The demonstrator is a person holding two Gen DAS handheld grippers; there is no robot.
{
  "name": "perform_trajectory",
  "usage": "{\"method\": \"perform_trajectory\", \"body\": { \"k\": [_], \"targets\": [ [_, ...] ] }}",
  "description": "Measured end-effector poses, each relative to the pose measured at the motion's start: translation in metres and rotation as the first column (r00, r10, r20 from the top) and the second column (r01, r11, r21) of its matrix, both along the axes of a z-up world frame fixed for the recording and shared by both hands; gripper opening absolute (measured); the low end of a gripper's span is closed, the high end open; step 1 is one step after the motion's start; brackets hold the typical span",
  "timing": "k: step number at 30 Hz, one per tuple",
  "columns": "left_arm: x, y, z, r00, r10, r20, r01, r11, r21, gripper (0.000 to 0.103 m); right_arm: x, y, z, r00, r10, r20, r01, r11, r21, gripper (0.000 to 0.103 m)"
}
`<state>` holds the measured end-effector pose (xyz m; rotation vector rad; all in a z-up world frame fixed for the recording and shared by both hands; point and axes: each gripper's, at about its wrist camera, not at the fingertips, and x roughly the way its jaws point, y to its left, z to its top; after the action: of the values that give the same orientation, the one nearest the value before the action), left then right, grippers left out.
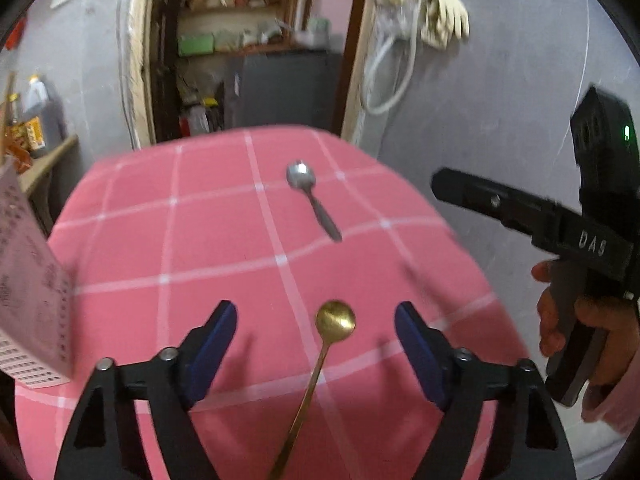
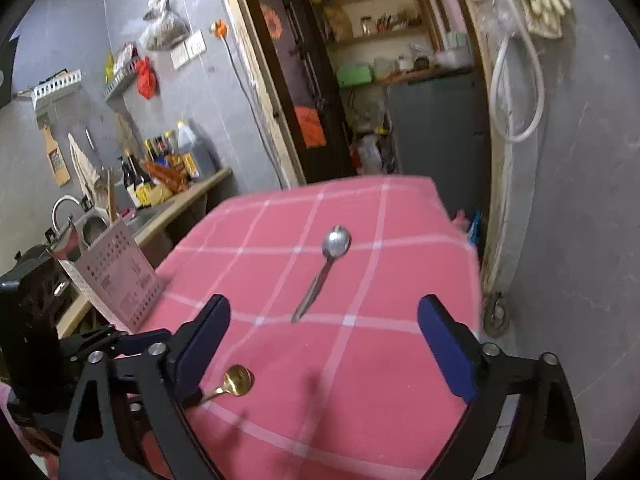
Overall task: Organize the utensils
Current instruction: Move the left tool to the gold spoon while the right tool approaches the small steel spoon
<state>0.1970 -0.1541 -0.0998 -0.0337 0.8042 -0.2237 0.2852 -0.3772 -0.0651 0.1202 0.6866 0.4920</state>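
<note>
Left wrist view: the left gripper [image 1: 316, 320] is wide open and holds nothing. The gold spoon [image 1: 335, 319] lies between its fingers on the pink cloth [image 1: 200, 240]; its handle end is cut off at the bottom. The silver spoon [image 1: 301, 175] lies farther off. A pink holder [image 1: 28, 280] is blurry and cut off at the left edge.

Right wrist view: the right gripper [image 2: 324, 336] is wide open and empty, with the silver spoon ahead. A finger hides the gold spoon's handle. Here the whole holder shows.

two spoons, one gold spoon [image 1: 335, 320] and one silver spoon [image 1: 301, 175], plus one pink perforated holder [image 2: 120, 272].
</note>
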Motion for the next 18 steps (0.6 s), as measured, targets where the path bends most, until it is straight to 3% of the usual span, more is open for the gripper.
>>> {"method": "perform_trajectory", "body": {
  "k": [3, 9, 11, 18],
  "targets": [
    [0.006, -0.005, -0.011, 0.999, -0.016, -0.038, 0.017, 0.999, 0.029, 0.069, 0.005, 0.005, -0.013, 0.999, 0.016, -0.030, -0.017, 1.000, -0.016, 0.079],
    [0.018, -0.019, -0.034, 0.993, -0.005, -0.121, 0.020, 0.992, 0.124, 0.062, 0.011, 0.006, -0.021, 0.998, 0.026, -0.055, -0.027, 1.000, -0.015, 0.079],
    [0.021, -0.024, -0.034, 0.994, -0.006, -0.108, 0.022, 0.989, 0.147, 0.057, 0.014, 0.008, -0.023, 0.998, 0.034, -0.059, -0.035, 0.999, -0.014, 0.078],
    [0.035, -0.016, -0.027, 0.995, -0.011, -0.102, 0.022, 0.993, 0.112, 0.032, 0.032, 0.020, -0.027, 0.993, 0.074, -0.093, -0.077, 0.997, -0.032, 0.076]
  ]
}}
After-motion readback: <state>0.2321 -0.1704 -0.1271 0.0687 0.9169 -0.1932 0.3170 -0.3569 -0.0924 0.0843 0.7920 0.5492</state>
